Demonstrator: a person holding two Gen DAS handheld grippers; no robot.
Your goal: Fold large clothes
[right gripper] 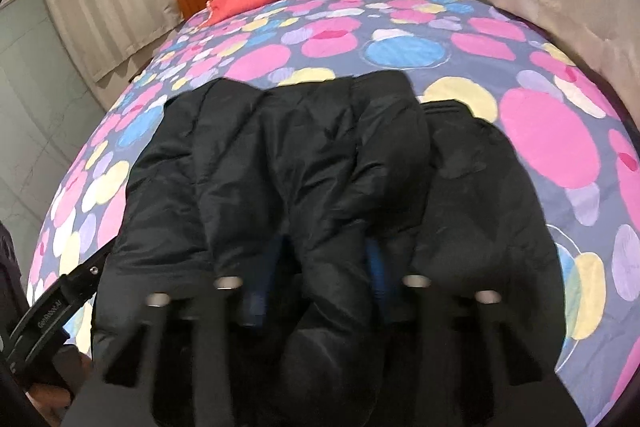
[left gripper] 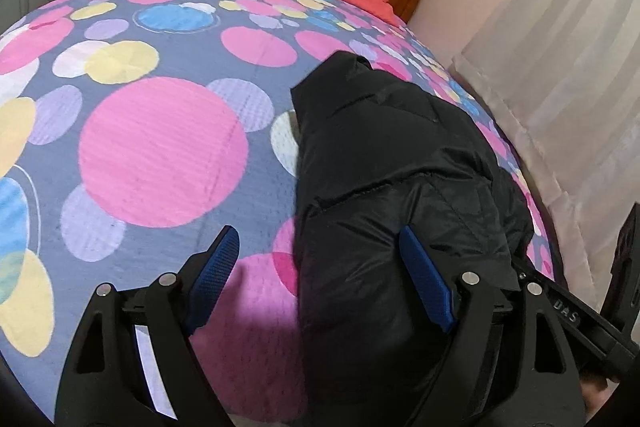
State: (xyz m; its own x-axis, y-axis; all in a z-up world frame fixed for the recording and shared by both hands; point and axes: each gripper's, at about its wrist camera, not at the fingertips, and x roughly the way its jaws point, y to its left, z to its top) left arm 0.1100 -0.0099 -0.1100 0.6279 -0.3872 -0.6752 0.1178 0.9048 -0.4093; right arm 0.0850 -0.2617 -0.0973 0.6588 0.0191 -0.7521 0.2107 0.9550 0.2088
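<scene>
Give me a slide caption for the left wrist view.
Open left gripper straddling the black jacket's edge on a polka-dot bedspread.

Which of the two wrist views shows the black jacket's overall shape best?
The right wrist view: the black jacket spreads across the middle of the frame, its far edge and both sides visible on the bedspread, though slightly blurred. The left wrist view shows the jacket from one side only, foreshortened and partly cut off.
</scene>
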